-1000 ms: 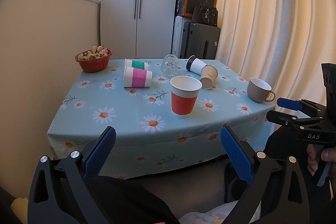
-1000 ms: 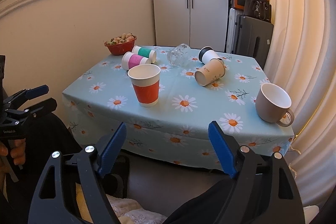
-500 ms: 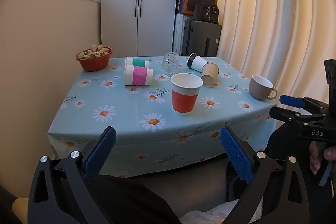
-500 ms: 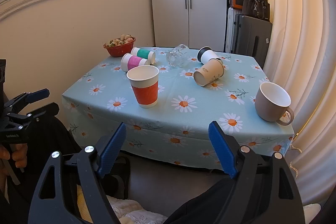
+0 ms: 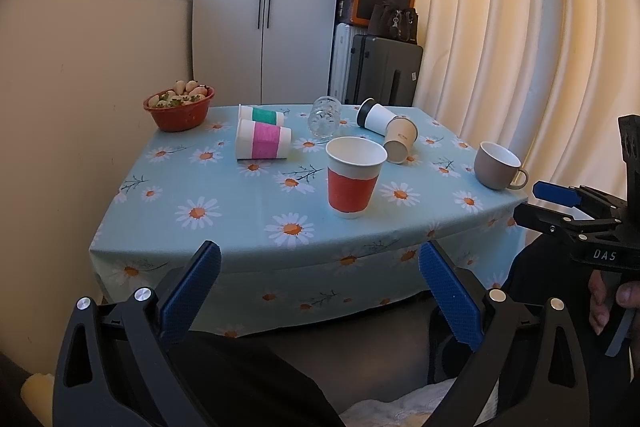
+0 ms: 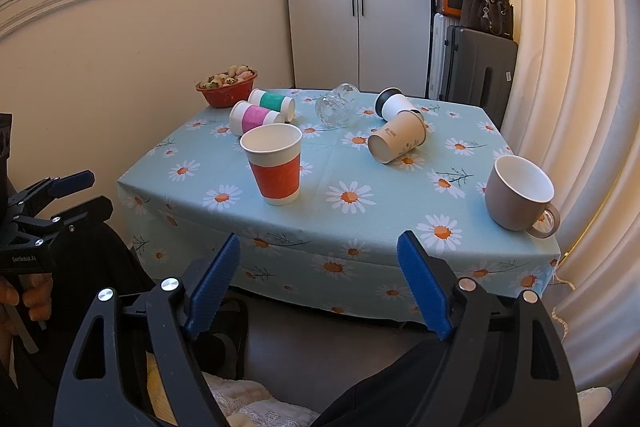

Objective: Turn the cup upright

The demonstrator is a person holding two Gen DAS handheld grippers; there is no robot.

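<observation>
Left view, tongs: left tongs (image 5: 318, 269) wide apart, empty, low centre, short of the worktop (image 5: 224, 195).
Left view, cups: red cup (image 5: 354, 177) upright mid-frame; pink cup (image 5: 262, 145) lying upper left.
Right view, tongs: right tongs (image 6: 320, 267) wide, empty.
Right view, progress: tan cup (image 6: 398, 141) on its side, centre; several left, none gripped.
Hidden: glass (image 6: 334, 107) hard to make out.

Left gripper (image 5: 319, 273): jaws spread wide, nothing between (blue pads). Right gripper (image 6: 319, 267): same, wide apart, empty. Both level, side by side, hand-held.
</observation>
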